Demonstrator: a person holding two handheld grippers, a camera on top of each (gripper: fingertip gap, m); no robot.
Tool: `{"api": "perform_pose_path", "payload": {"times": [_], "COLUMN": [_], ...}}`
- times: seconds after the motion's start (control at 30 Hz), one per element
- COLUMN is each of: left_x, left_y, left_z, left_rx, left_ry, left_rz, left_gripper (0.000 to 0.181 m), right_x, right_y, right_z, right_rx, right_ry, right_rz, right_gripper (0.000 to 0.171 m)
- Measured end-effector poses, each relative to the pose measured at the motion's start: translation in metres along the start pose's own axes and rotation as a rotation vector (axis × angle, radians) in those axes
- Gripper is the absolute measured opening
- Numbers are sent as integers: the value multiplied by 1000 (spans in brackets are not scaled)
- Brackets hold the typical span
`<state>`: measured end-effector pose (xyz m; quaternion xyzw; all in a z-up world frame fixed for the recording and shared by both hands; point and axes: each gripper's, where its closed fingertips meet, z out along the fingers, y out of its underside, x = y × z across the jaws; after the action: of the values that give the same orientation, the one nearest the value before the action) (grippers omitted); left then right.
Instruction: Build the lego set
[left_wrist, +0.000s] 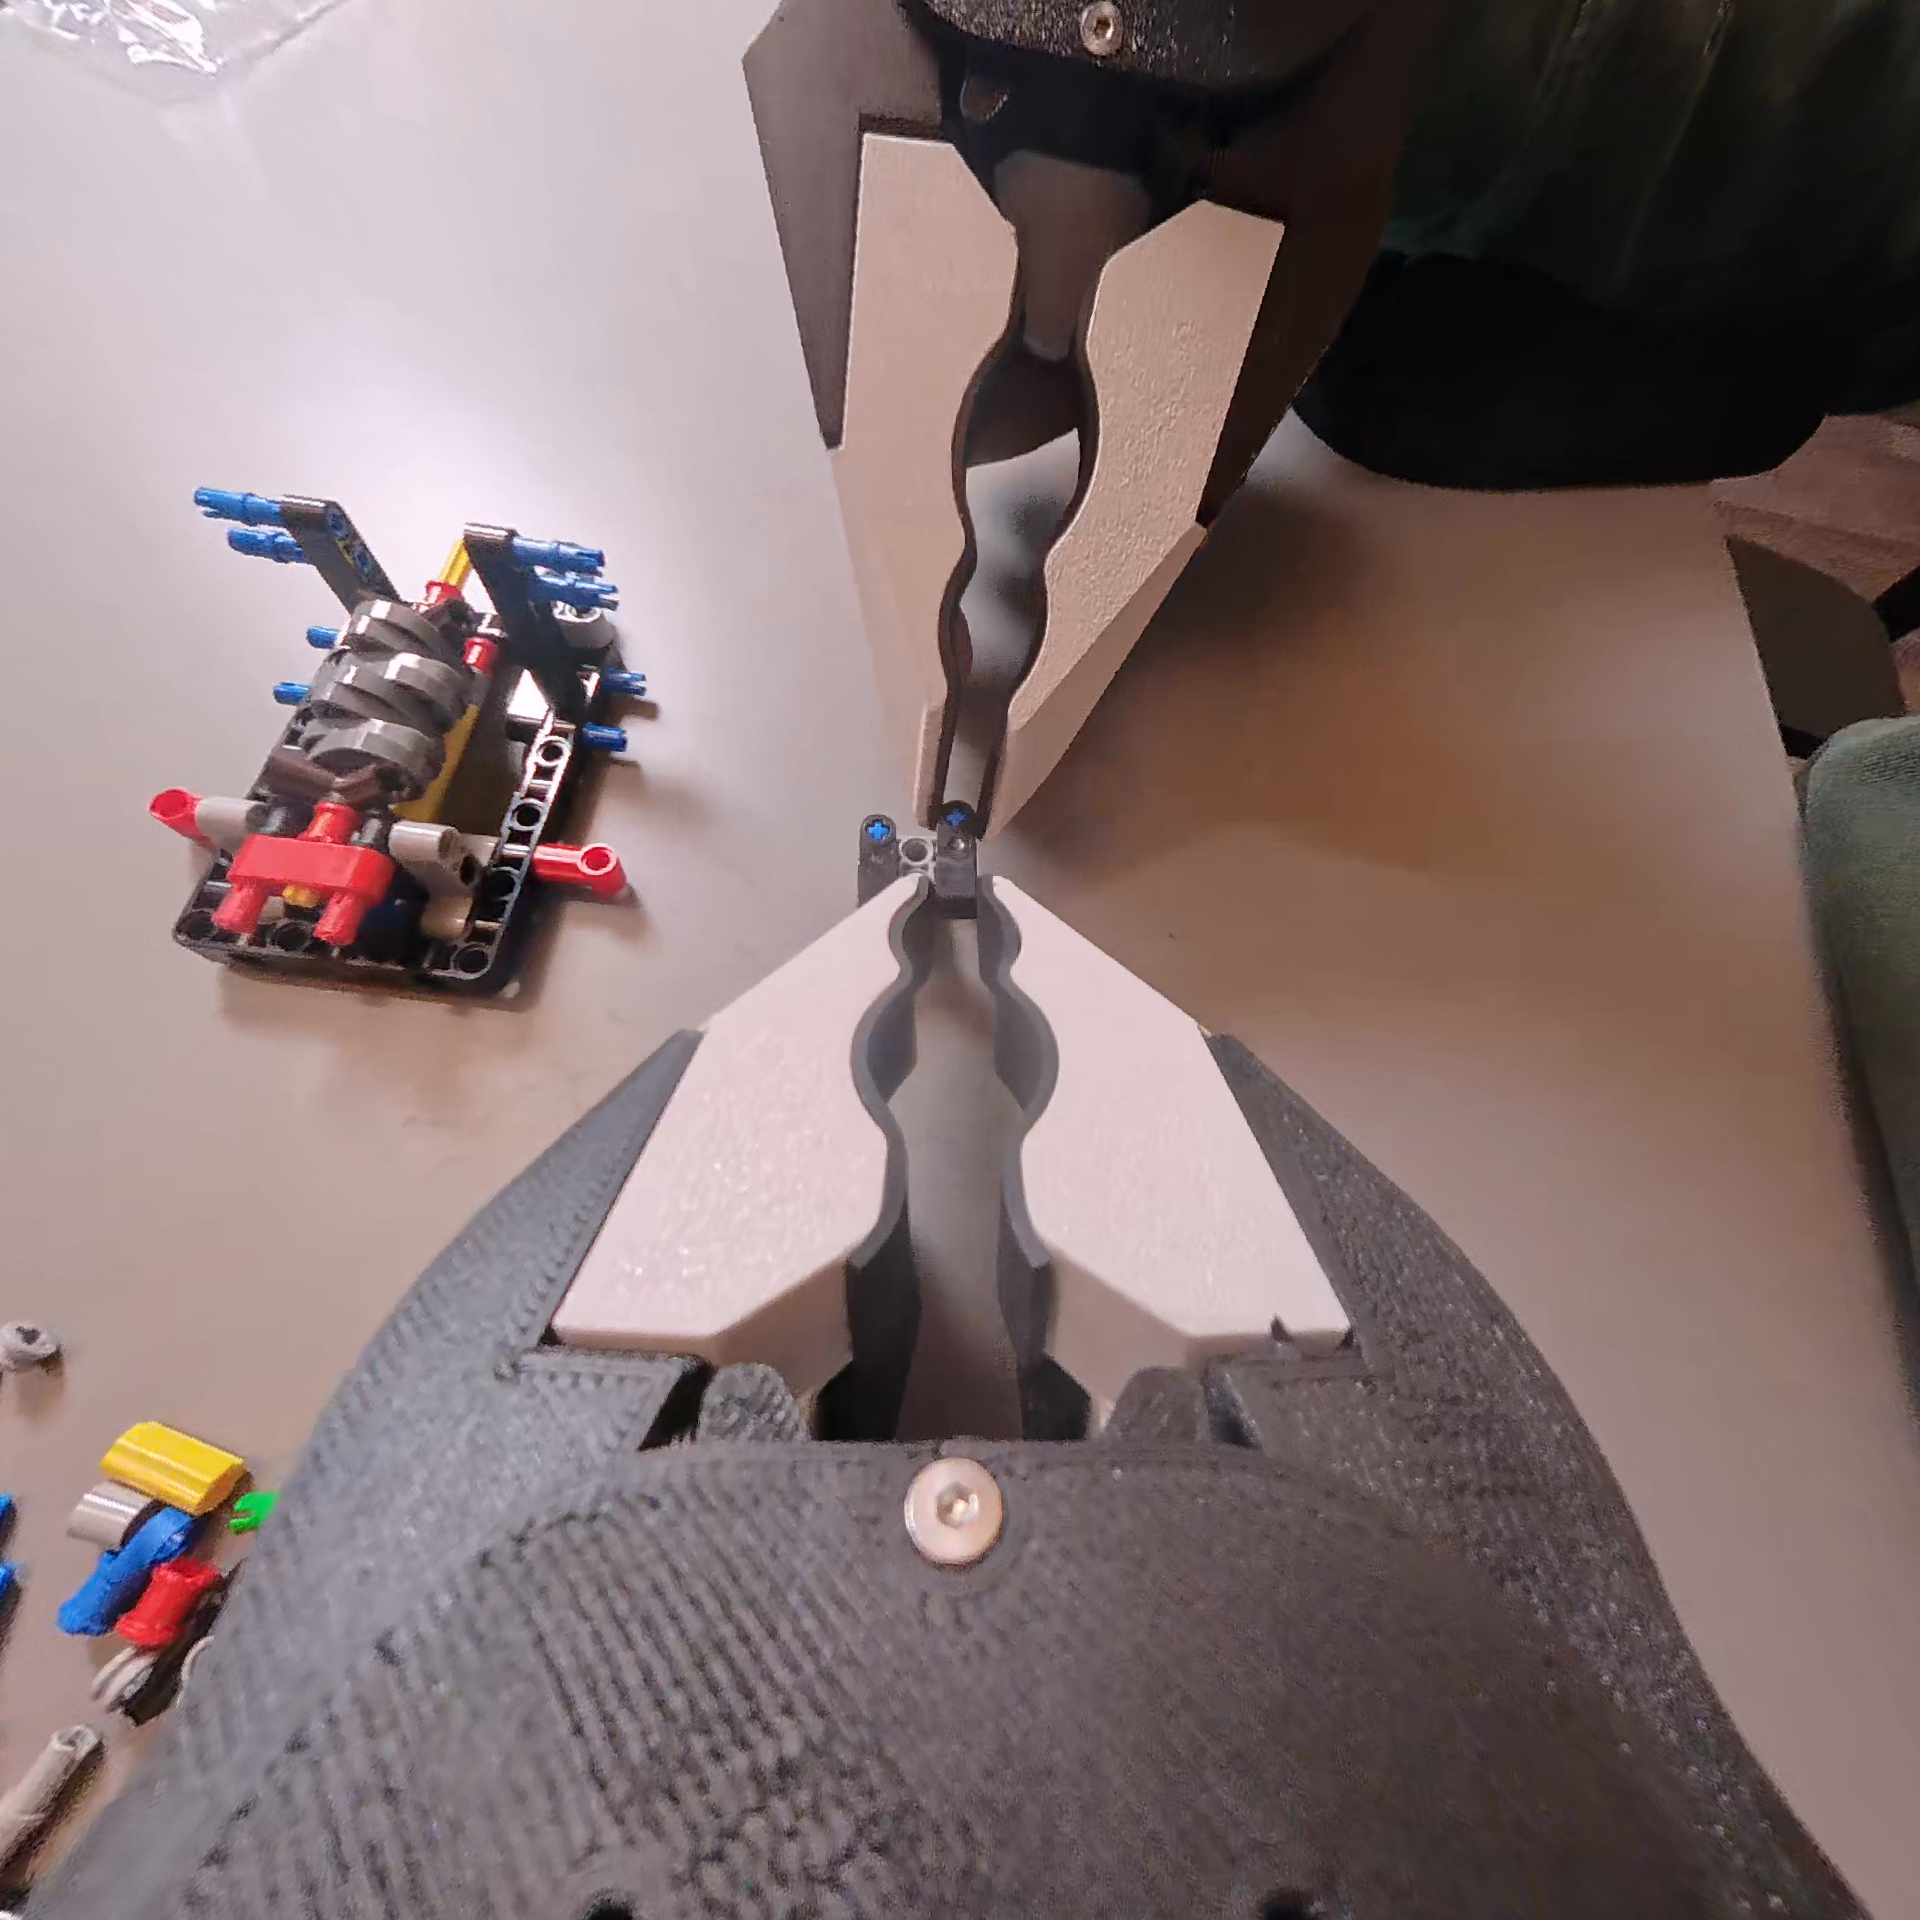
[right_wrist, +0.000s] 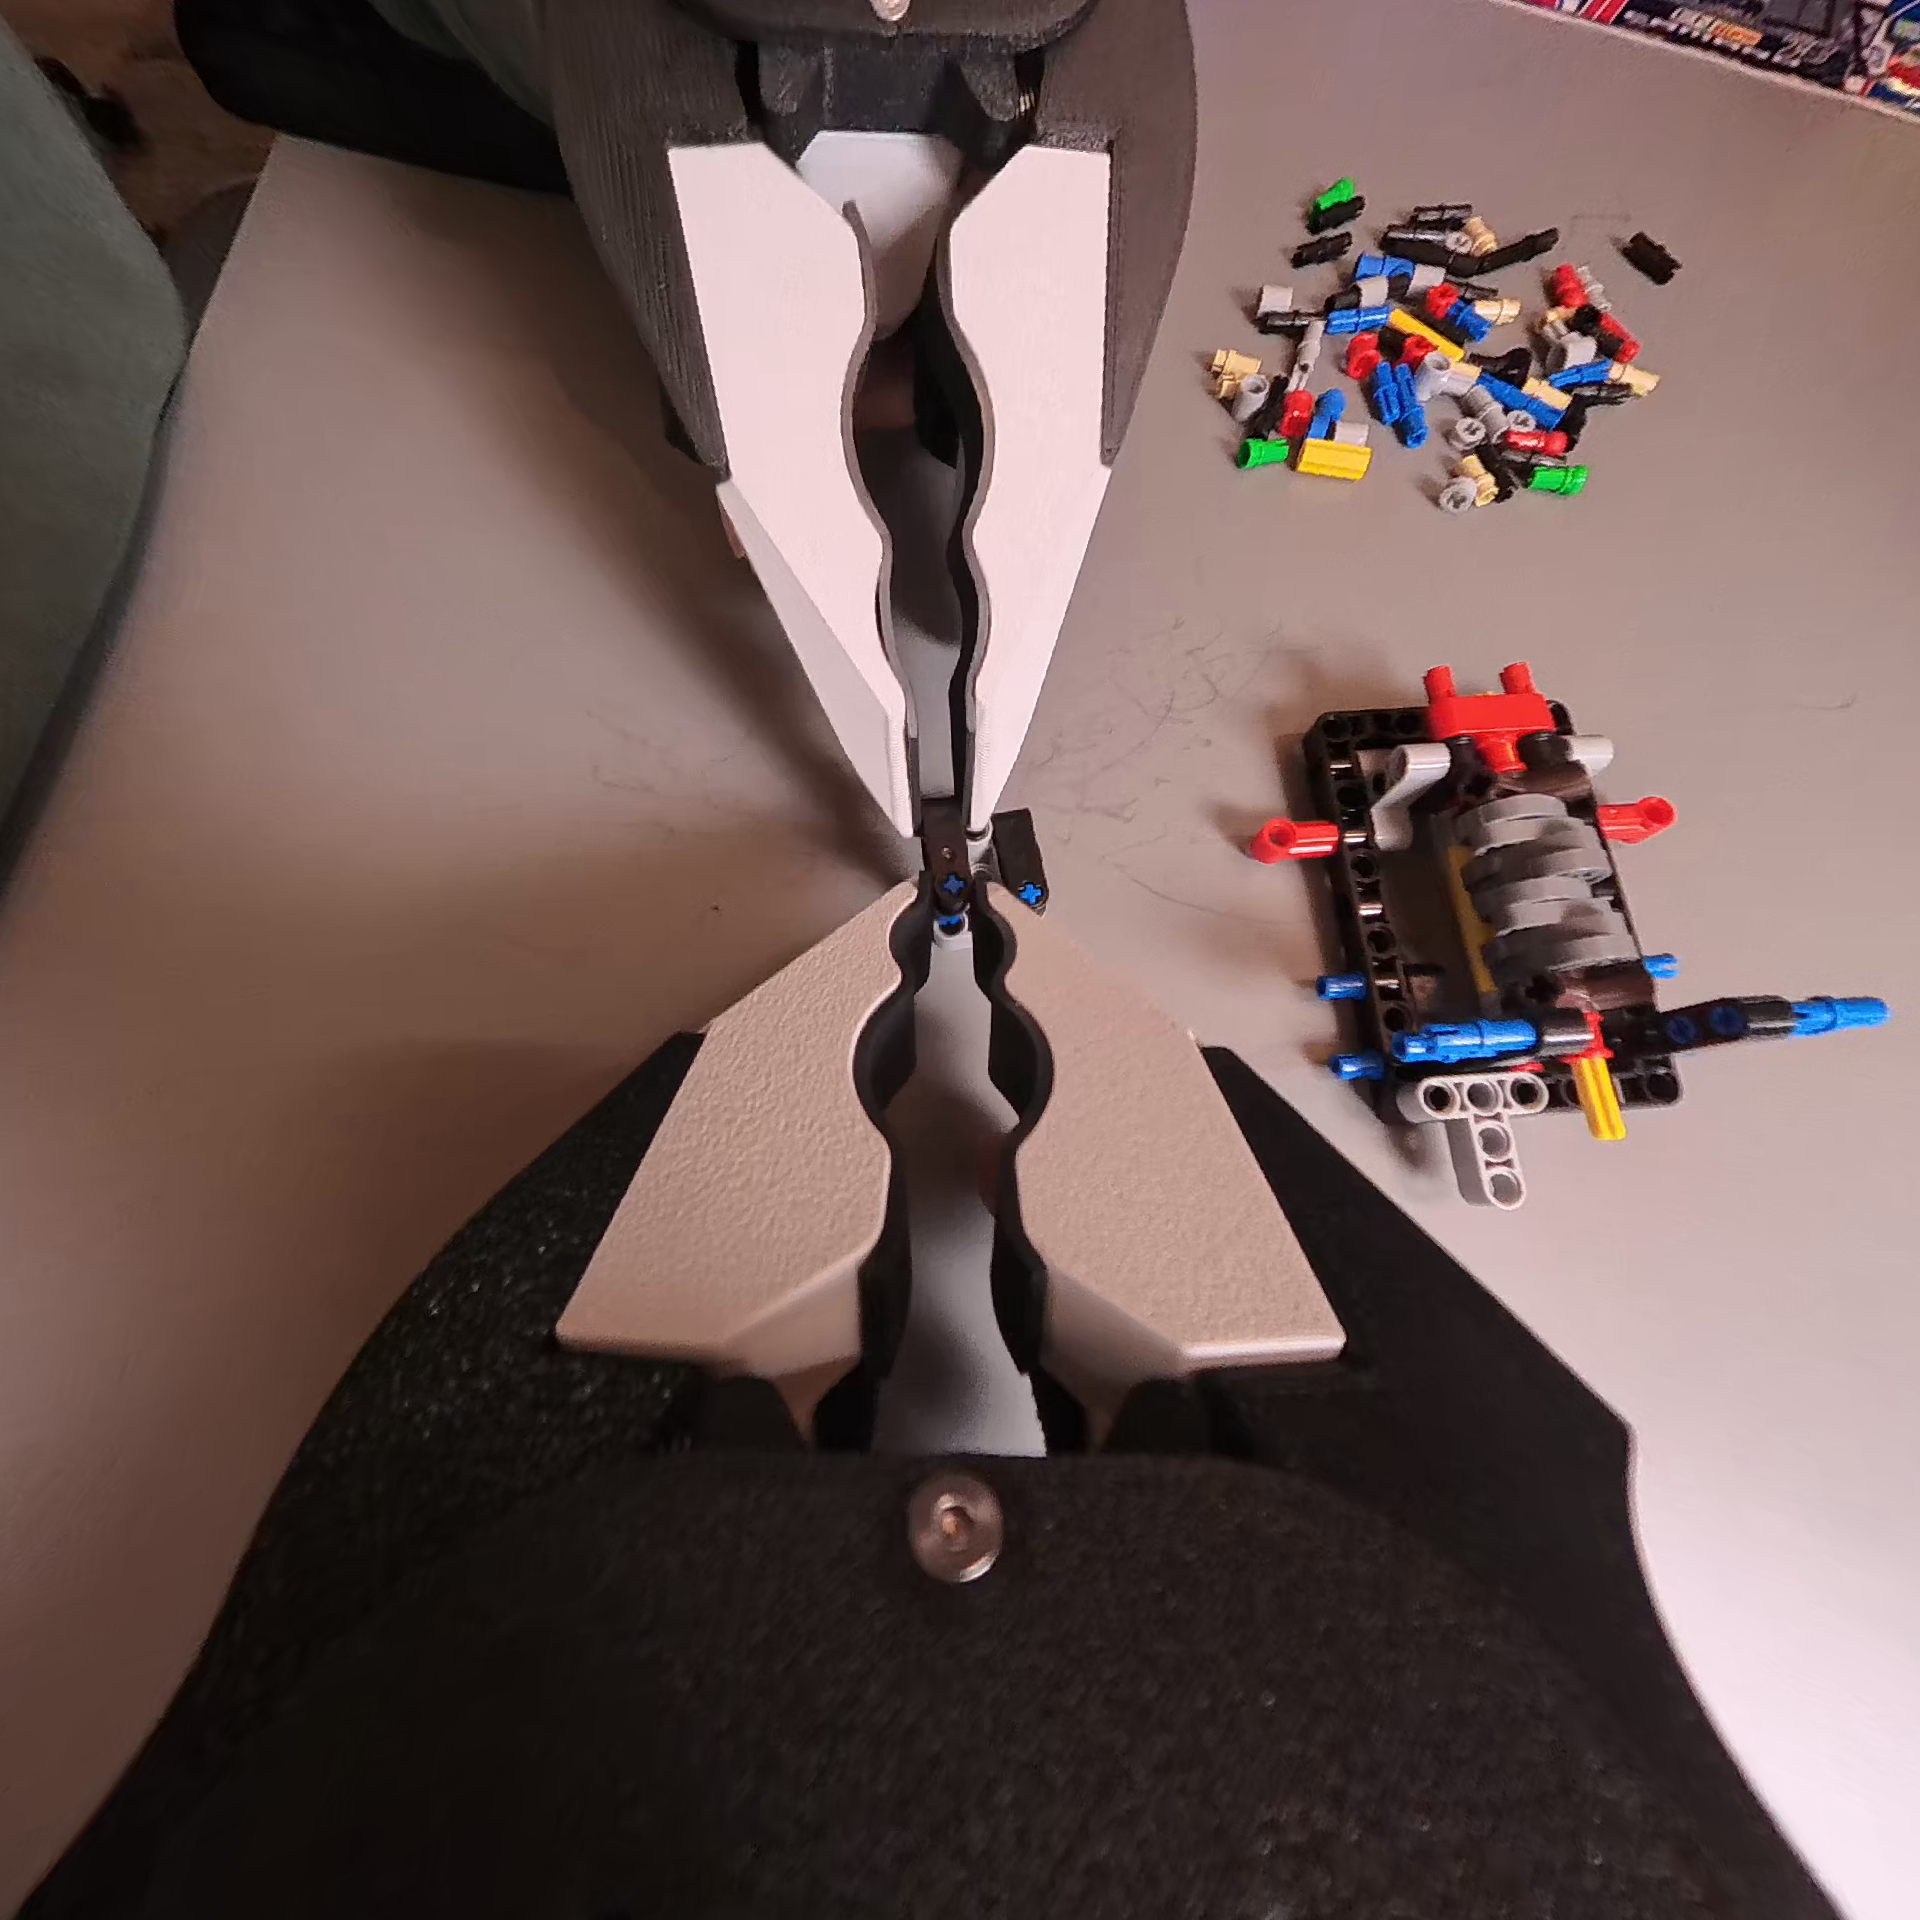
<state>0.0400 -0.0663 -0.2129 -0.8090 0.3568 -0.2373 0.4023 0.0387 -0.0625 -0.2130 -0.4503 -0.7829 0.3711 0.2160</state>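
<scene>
Right now the left gripper (left_wrist: 951, 902) and the right gripper (right_wrist: 954, 916) meet tip to tip above the table (right_wrist: 520, 727), each pinched tight on 1 end of a small black subassembly (right_wrist: 971, 862), while the half-built model (right_wrist: 1496, 914) and loose pieces (right_wrist: 1444, 353) lie off aside.

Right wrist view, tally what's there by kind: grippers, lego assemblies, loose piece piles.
Grippers: 2, left gripper and right gripper
Lego assemblies: 2, large frame model and small assembly pinched by both grippers
Loose piece piles: 1, loose pile
Total: 5
</scene>
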Motion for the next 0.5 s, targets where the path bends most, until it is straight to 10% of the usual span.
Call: {"api": "perform_pose_path", "payload": {"times": [0.5], "left_x": [-1], "left_y": [1], "left_z": [1], "left_rx": [-16], "left_ry": [-39], "left_rz": [59], "left_gripper": [6], "right_x": [1], "right_y": [3], "right_z": [-1], "right_rx": [-46], "right_ry": [28], "right_rz": [-45], "right_gripper": [5]}}
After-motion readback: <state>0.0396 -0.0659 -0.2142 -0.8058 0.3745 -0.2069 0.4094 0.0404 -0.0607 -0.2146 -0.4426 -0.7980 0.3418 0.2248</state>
